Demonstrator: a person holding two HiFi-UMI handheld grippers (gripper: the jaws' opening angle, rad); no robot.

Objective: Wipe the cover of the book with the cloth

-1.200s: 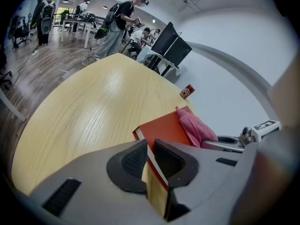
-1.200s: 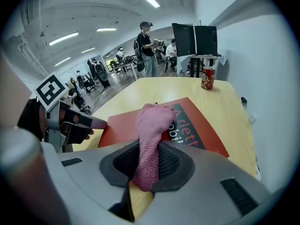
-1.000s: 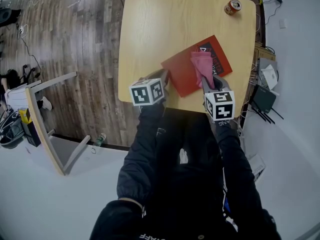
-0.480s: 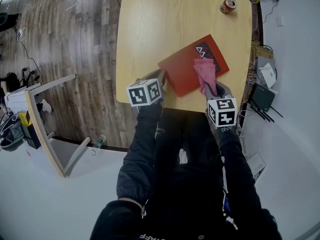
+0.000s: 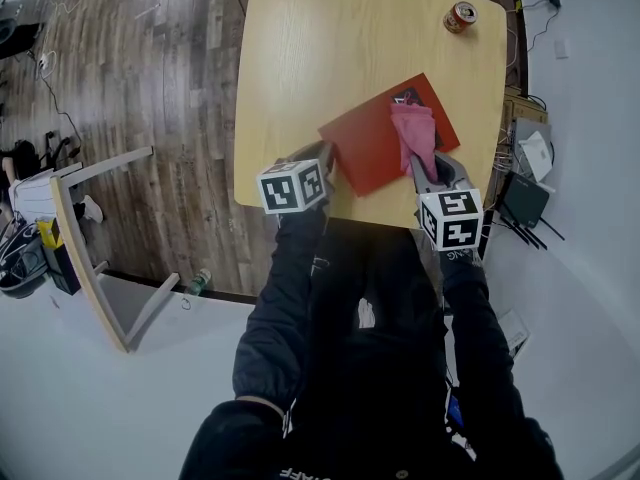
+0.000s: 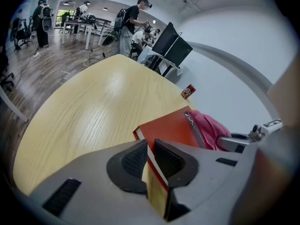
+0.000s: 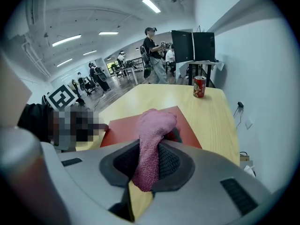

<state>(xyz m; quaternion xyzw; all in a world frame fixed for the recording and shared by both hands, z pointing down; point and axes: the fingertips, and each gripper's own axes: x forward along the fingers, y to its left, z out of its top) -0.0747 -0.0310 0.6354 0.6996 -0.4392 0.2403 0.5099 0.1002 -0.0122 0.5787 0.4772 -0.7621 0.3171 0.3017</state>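
Observation:
A red book (image 5: 370,146) lies flat near the front edge of the wooden table (image 5: 330,48). My left gripper (image 5: 327,158) is shut on the book's near left corner (image 6: 151,146). My right gripper (image 5: 425,168) is shut on a pink cloth (image 5: 413,133), whose free end lies bunched on the book's right part over the dark title block. In the right gripper view the cloth (image 7: 152,139) rises from between the jaws onto the red cover (image 7: 123,128). The left gripper view shows the cloth (image 6: 211,128) on the book's far side.
A red drink can (image 5: 461,16) stands at the table's far right corner, also seen as a can (image 7: 199,86) ahead of the right gripper. Boxes, a black device and cables (image 5: 525,183) crowd the floor right of the table. A white chair frame (image 5: 95,248) stands left.
The right gripper with the cloth slid back toward the front edge, uncovering the title block, then pushed forward again over it. The left gripper kept hold of the book's corner.

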